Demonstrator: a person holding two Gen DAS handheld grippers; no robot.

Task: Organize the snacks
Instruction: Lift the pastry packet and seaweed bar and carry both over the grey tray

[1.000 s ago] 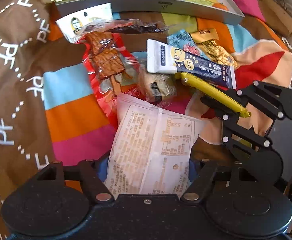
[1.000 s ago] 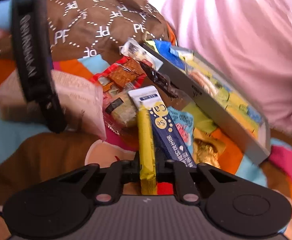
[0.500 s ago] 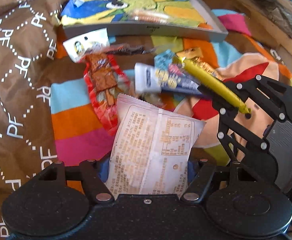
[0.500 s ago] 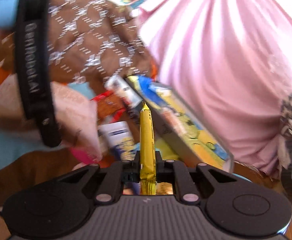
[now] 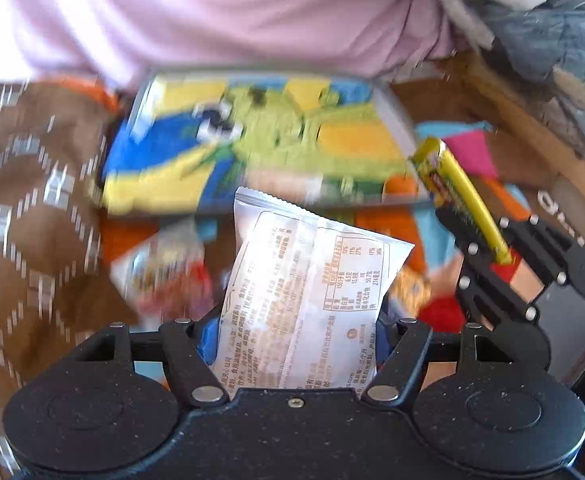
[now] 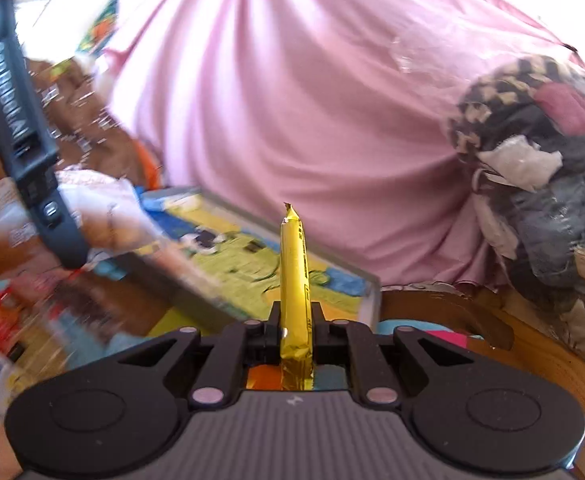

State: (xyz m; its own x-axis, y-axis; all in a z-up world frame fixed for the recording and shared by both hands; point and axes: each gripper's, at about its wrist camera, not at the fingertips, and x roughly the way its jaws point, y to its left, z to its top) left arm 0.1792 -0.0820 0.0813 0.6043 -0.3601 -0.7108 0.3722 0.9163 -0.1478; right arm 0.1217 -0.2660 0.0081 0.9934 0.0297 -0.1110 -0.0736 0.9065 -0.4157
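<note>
The left gripper (image 5: 298,320) is holding a white snack packet (image 5: 308,292) between its fingers, which are closing on the packet's lower part; the packet is standing up in front of the near edge of the grey tray (image 5: 392,108). The tray, with a yellow, green and blue picture inside, is lying on the colourful cloth (image 5: 468,148), just in front of a pink fabric (image 5: 212,12). Other snacks are lying blurred on the cloth before the tray. To the right of the tray's near corner, the right gripper (image 6: 295,330) is gripping a yellow snack stick (image 6: 294,280), its fingers closing tightly around the stick's lower end, while the tip is pointing up over the tray.
</note>
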